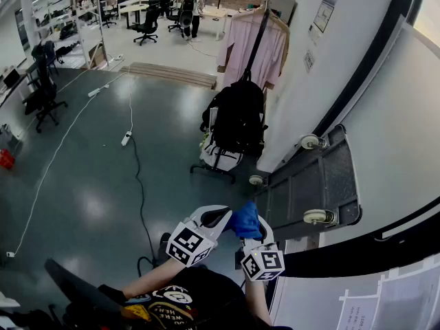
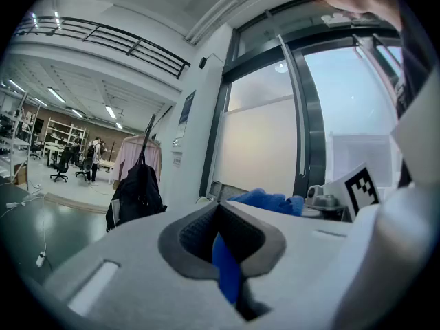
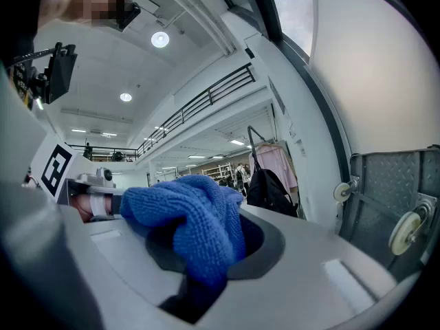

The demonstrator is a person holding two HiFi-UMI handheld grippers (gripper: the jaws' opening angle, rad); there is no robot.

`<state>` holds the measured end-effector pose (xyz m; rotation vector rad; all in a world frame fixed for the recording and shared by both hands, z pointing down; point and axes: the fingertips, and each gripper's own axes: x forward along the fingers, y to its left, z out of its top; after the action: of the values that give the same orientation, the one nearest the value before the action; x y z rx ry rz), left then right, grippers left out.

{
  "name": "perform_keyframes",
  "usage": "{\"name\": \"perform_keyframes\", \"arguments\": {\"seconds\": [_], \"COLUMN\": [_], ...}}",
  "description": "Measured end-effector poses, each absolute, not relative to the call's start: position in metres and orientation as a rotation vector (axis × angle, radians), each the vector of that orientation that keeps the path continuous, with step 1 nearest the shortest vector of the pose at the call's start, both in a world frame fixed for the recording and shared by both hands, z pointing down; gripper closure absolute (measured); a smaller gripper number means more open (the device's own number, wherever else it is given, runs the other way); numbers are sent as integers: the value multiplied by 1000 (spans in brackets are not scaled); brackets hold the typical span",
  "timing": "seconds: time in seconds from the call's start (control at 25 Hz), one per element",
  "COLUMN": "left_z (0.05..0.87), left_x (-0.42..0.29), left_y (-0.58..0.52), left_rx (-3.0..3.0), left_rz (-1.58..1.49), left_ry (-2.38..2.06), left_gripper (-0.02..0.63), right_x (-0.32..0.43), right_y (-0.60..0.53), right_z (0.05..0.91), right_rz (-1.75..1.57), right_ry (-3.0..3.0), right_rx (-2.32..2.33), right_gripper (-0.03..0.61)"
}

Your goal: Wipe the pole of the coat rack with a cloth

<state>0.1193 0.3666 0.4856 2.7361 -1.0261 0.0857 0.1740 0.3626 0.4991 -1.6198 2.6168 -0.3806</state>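
Note:
The coat rack stands ahead by the white wall; its dark pole rises above a black backpack and a pink garment that hang on it. The rack also shows in the left gripper view and the right gripper view, some way off. A blue cloth is bunched between my two grippers, low in the head view. My left gripper is shut on a fold of the cloth. My right gripper is shut on the cloth's bulk. Neither gripper is near the pole.
A grey metal platform with castor wheels leans on the wall right of the rack. A power strip and cable lie on the grey floor to the left. Office chairs stand at far left; people stand at desks far back.

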Motion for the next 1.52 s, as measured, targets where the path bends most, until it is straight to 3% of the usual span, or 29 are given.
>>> {"name": "perform_keyframes", "arguments": {"seconds": [0.72, 1.04, 1.52], "left_z": [506, 510, 484], "left_x": [116, 89, 33], "left_y": [335, 240, 81], "left_rx": [2660, 2661, 2788], "left_rz": [124, 133, 136], "left_ry": [-1113, -1089, -940], "left_gripper": [620, 620, 620], "right_x": [182, 159, 84], "right_y": [338, 243, 74], "right_z": [524, 540, 498], "right_rz": [-499, -595, -397], "right_ry": [2637, 2647, 2634], "right_rx": [-1487, -1523, -1593], "right_gripper": [504, 505, 503]}}
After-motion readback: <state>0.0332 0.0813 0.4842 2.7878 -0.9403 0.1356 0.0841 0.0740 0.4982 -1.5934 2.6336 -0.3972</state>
